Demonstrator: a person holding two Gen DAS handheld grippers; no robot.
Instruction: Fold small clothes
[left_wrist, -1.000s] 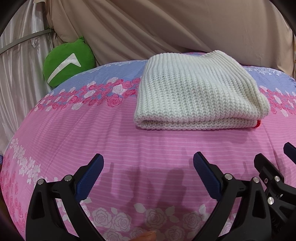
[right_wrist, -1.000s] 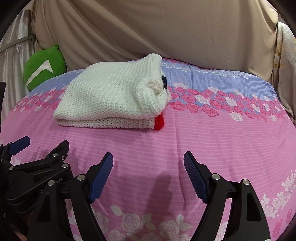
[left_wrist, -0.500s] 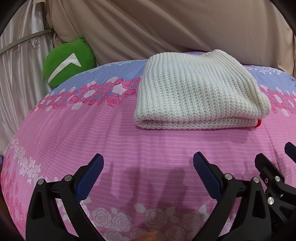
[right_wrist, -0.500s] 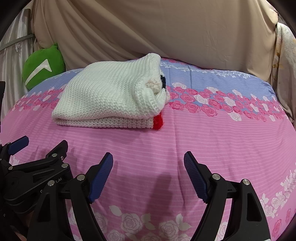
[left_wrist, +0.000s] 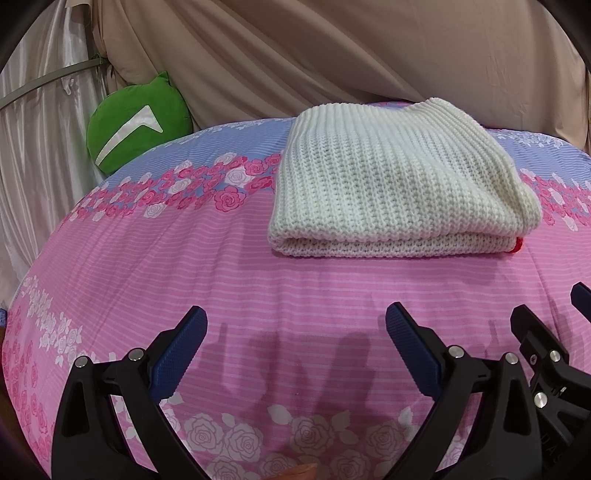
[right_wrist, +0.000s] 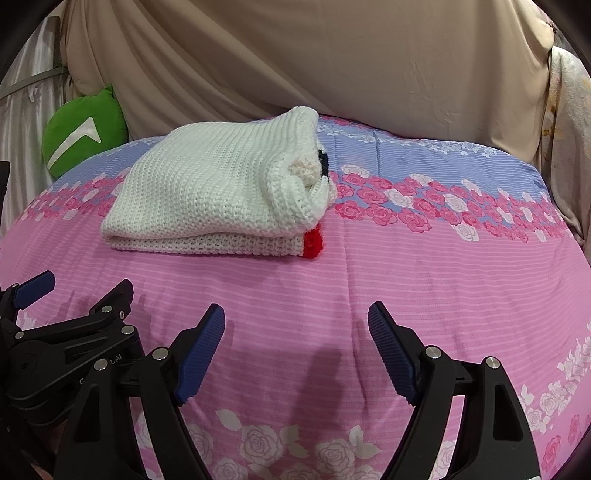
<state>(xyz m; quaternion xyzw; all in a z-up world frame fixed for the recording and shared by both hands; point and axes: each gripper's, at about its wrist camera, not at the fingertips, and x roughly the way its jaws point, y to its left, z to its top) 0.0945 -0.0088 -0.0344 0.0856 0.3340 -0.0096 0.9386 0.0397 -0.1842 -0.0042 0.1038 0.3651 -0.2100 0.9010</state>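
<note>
The folded cream-white chunky-knit sweater (left_wrist: 399, 184) lies flat on your pink rose-printed bedspread (left_wrist: 221, 280), toward the far side where the pink gives way to a lavender-blue band. It is stacked in neat layers with the fold edge facing you. In your right wrist view a small red knitted patch (right_wrist: 313, 242) pokes out at its near right corner, and a dark stripe shows inside the open end of the bundle.

Your left gripper (left_wrist: 295, 345) sits low over the bedspread, well short of the sweater, its blue-padded jaws spread wide with only bare fabric between them. Your right gripper (right_wrist: 296, 343) is just beside it, likewise gaping wide and holding nothing, apart from the sweater.

Behind the bed to the left, a round green plush cushion with a white chevron mark (left_wrist: 136, 125) rests against beige draped cloth (left_wrist: 332, 55). Pale satin curtain (left_wrist: 33, 122) hangs further left.
</note>
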